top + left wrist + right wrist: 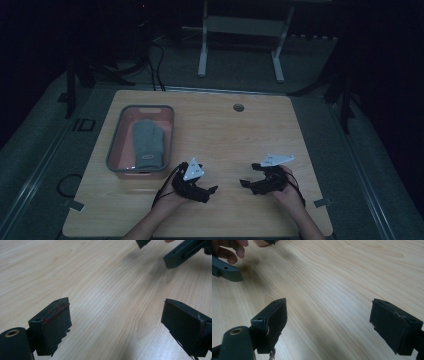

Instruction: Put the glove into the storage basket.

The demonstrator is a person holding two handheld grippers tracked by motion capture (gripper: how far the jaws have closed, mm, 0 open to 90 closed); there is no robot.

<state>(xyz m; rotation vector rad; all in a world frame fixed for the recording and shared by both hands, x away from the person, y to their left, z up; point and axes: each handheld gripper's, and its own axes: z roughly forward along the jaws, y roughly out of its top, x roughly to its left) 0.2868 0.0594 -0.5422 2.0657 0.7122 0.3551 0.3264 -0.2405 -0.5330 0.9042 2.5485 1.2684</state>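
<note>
The room is dark around us; a pale wooden surface (235, 135) fills the middle of the high view, with a metal frame standing on the floor behind it at the top. At the left of the surface sits a grey-rimmed bin (114, 145) with a pinkish inside, and in it lies a grey mitten (148, 142), flat, cuff toward the bottom of the frame.

We hold the left tongs (209, 192) low at centre left, just to the right of the bin's near corner, and the right tongs (248, 183) low at centre right. They point toward each other over bare wood, apart, with nothing between them. In the left gripper view our jaws stand wide with only wood grain between the pads (56, 327), and the right tongs' tips show at the upper right. In the right gripper view the jaws are likewise wide and empty, with the left hand (230, 248) at the upper left.

We judge that the mitten is already put away in the bin. Nothing else lies loose on the surface, so little seems left beyond resting the tongs.
</note>
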